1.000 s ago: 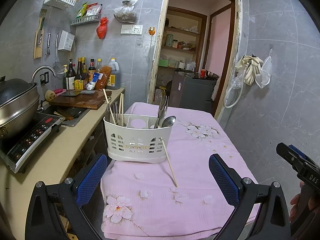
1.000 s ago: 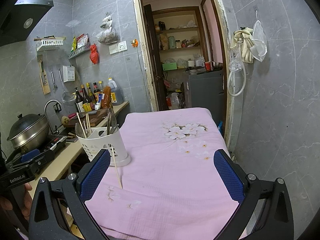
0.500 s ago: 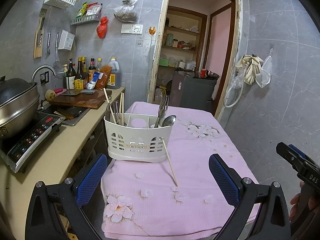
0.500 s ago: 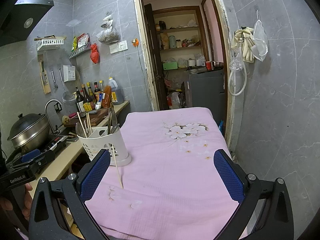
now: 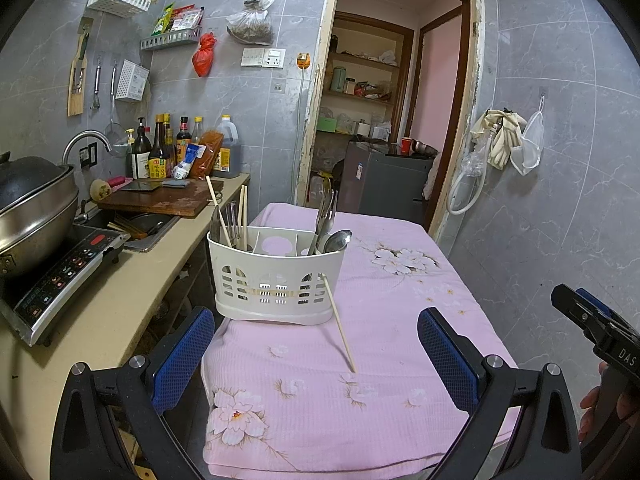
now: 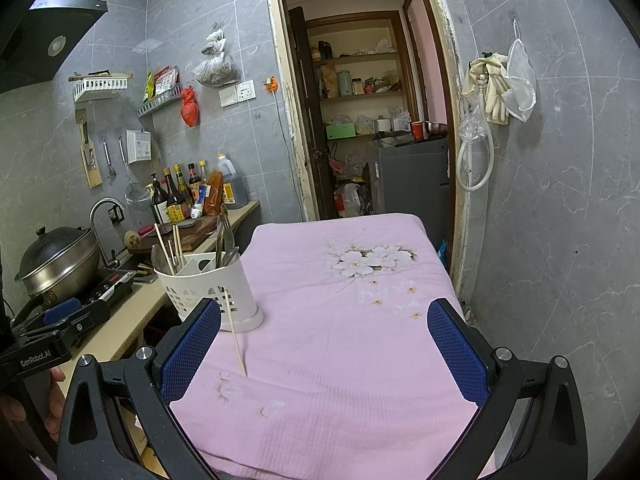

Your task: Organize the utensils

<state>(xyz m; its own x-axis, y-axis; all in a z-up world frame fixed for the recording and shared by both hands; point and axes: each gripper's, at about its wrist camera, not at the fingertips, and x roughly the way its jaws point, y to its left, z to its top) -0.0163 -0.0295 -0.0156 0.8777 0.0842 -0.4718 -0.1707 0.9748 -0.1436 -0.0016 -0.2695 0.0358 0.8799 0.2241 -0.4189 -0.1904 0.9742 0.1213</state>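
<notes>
A white slotted caddy [image 5: 276, 276] held chopsticks [image 5: 243, 212] and spoons [image 5: 337, 240]; one loose chopstick [image 5: 338, 322] leaned against its front. Both the left gripper [image 5: 318, 354] and right gripper [image 6: 324, 344] hung spread wide and held nothing above the pink cloth [image 5: 396, 300].

1 chopstick [image 5: 338, 322] leans against the caddy [image 5: 276, 280] on the table [image 5: 400, 340].
</notes>
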